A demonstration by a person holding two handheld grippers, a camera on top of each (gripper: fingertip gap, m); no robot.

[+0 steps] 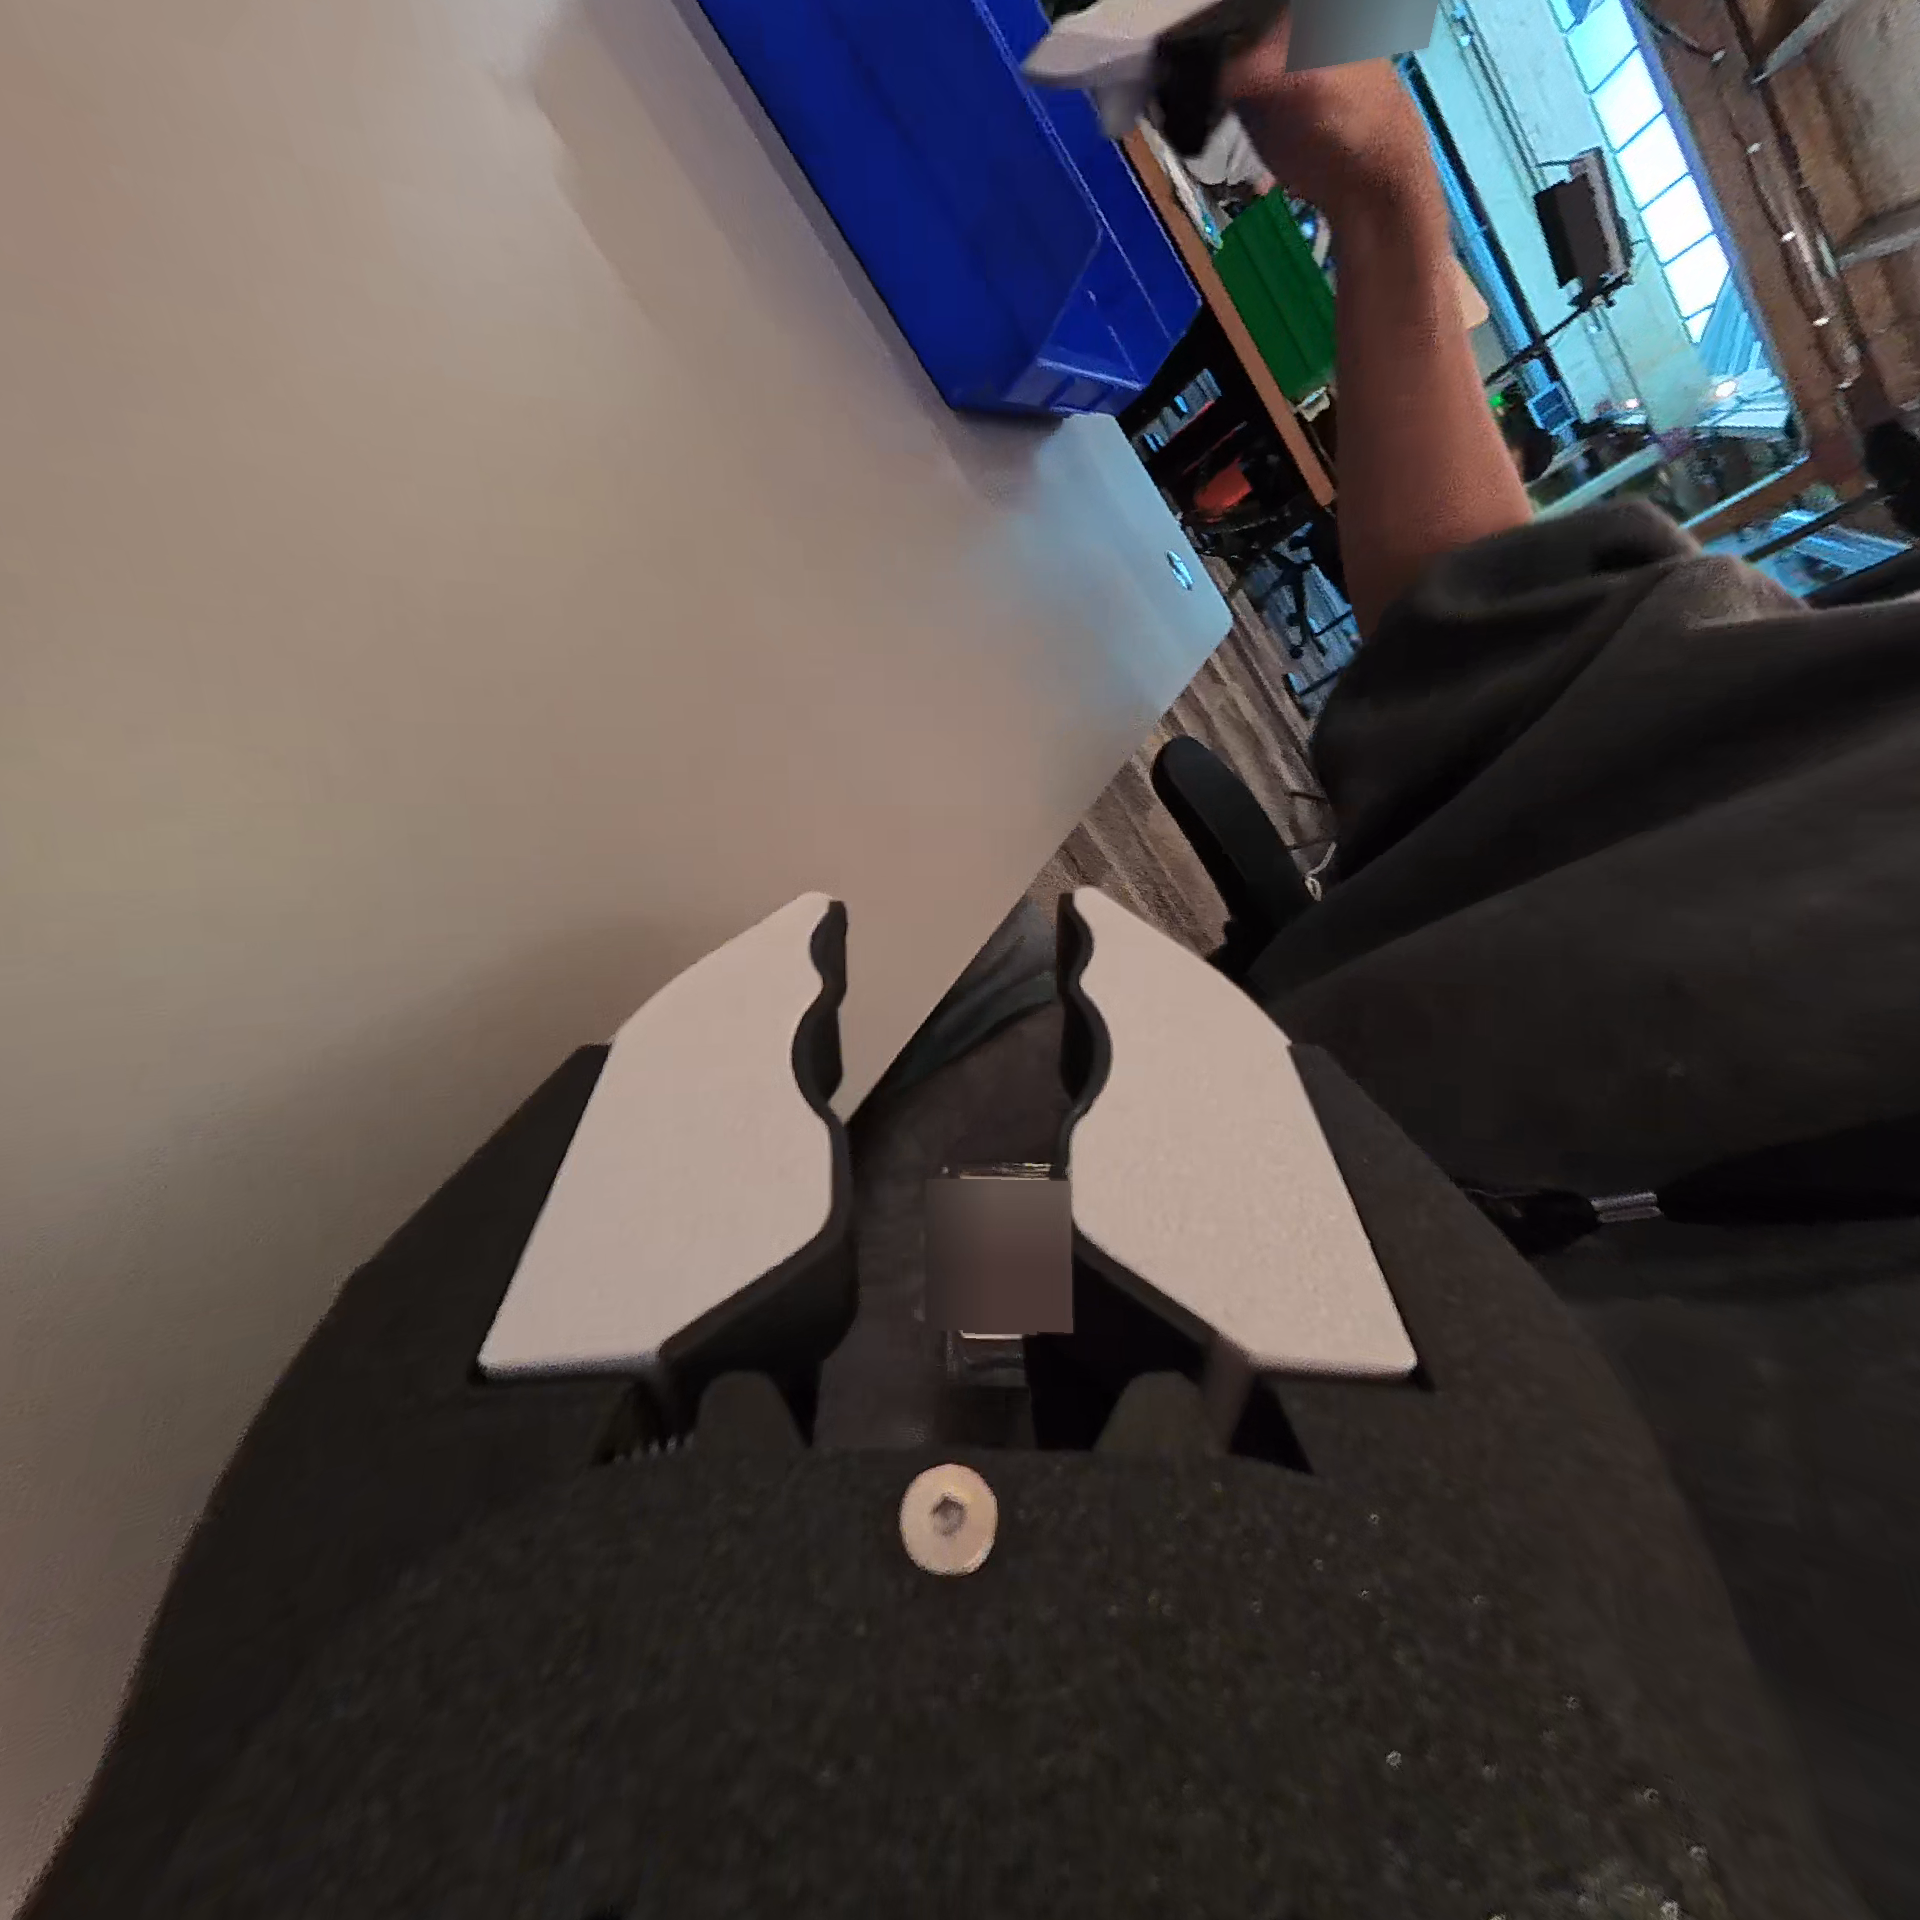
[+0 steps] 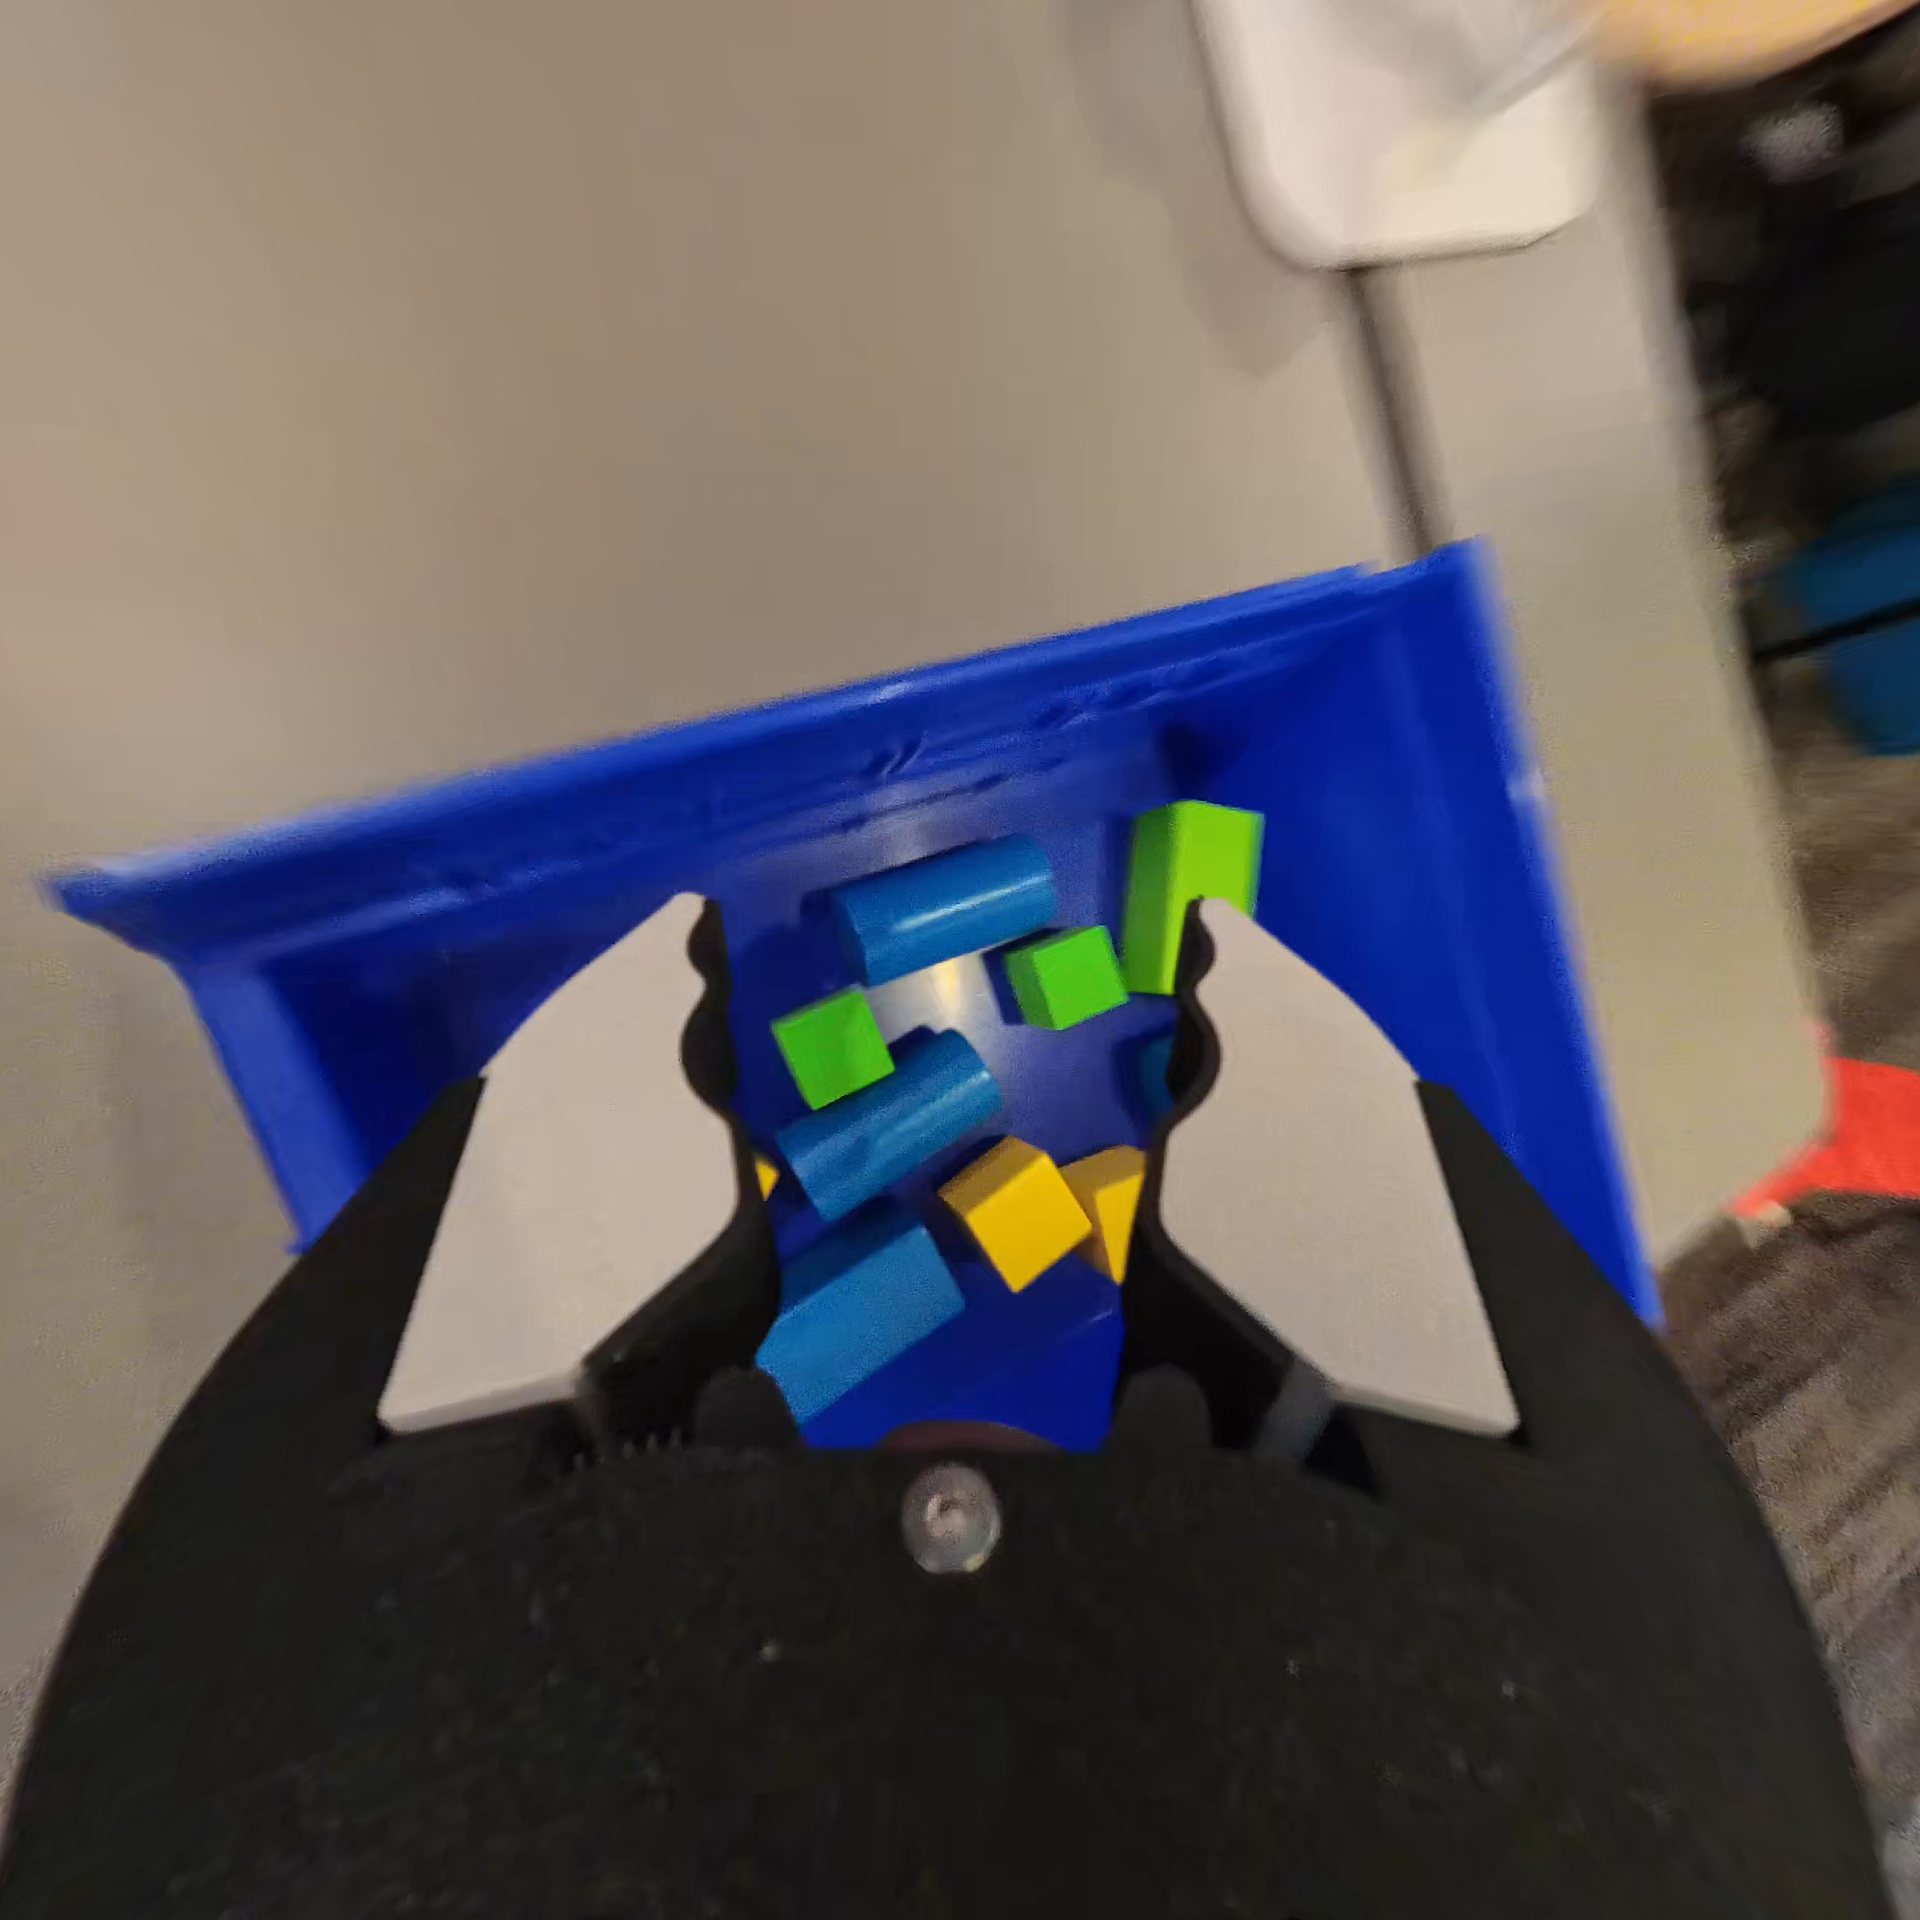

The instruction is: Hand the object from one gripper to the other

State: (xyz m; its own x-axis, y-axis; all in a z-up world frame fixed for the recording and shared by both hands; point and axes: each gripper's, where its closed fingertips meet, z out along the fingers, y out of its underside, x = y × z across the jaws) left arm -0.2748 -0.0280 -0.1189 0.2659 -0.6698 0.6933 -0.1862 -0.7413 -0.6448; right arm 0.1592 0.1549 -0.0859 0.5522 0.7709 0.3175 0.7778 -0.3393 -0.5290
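My right gripper [image 2: 951,920] is open and empty, hanging over a blue bin [image 2: 582,831] on the pale table. Between its fingers I see several wooden blocks in the bin: blue cylinders [image 2: 940,920], green cubes [image 2: 831,1047], a tall green block [image 2: 1184,894] and yellow cubes [image 2: 1016,1207]. My left gripper [image 1: 951,920] is open and empty, tilted at the table's near edge, away from the bin [image 1: 966,208]. The right gripper [image 1: 1101,52] shows blurred above the bin in the left wrist view.
The pale table [image 1: 416,520] spreads left of the left gripper. The person's bare forearm [image 1: 1392,343] and dark clothing [image 1: 1558,935] fill the right of that view. A white object [image 2: 1403,125] lies beyond the bin.
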